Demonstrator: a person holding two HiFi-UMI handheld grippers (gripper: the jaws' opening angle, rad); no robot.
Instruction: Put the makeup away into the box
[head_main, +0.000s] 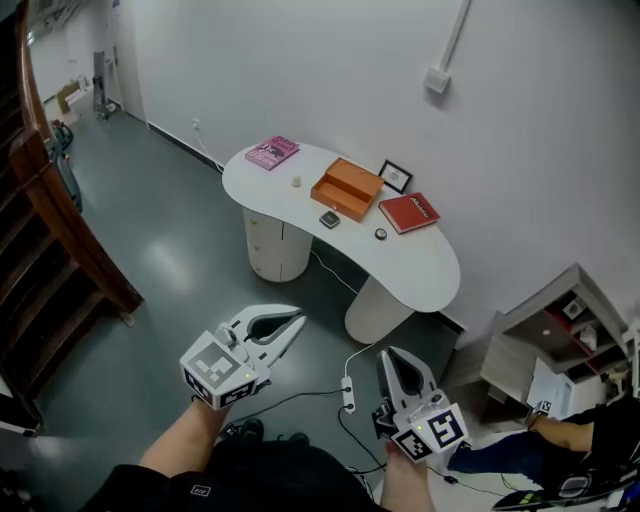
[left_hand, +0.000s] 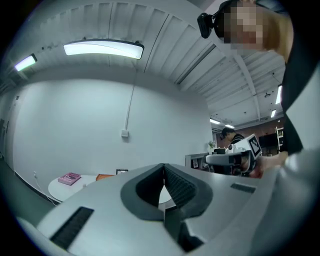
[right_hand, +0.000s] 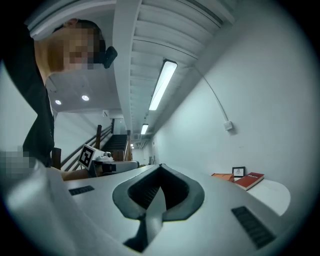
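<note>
On table (head_main: 430, 268) ahead: orange box (head_main: 346, 188), well apart from left claw (head_main: 298, 319), right claw (head_main: 386, 356).

Orange box (head_main: 347, 188) on white table (head_main: 425, 265)

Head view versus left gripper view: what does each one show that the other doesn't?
Only the head view shows the red book, the small items lying on the table, and the floor cable. Only the left gripper view shows the ceiling light and the head camera that the person wears. Both show the white table, the pink book, the orange box, the left gripper and the right gripper.
</note>
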